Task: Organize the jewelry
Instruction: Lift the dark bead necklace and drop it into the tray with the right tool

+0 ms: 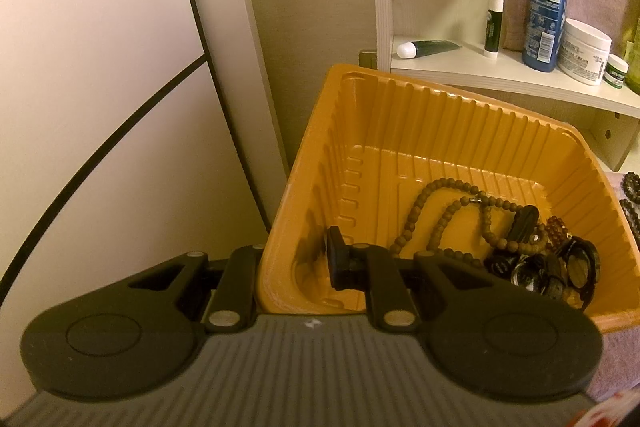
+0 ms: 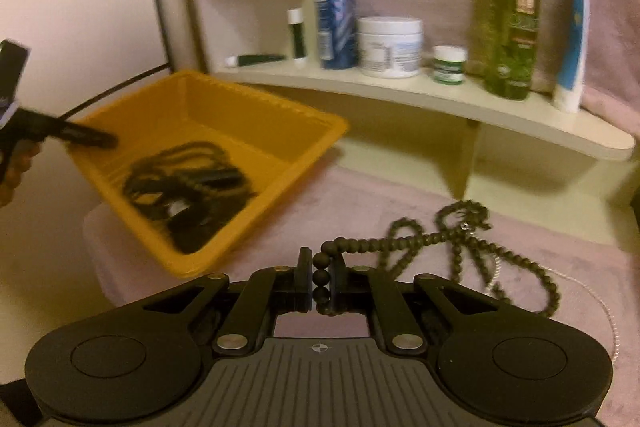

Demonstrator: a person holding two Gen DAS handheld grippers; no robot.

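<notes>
An orange plastic tray [image 1: 440, 99] sits tilted, with a brown bead necklace [image 1: 440, 195] and dark watches [image 1: 560, 267] heaped in its low corner. My left gripper [image 1: 296, 267] is shut on the tray's near side wall, one finger inside and the other outside. In the right wrist view the tray [image 2: 260, 119] is at the left, and the left gripper [image 2: 92, 139] clamps its rim. My right gripper [image 2: 322, 279] is shut on a dark bead necklace [image 2: 432, 239]. That necklace trails off to the right across the pink cloth [image 2: 400, 203].
A white corner shelf [image 2: 440, 91] behind the tray carries a blue spray bottle [image 2: 334, 11], a white jar [image 2: 390, 47], a small green-labelled jar [image 2: 450, 65], a tall green bottle [image 2: 510, 15] and tubes. More beads [image 1: 632, 195] lie right of the tray.
</notes>
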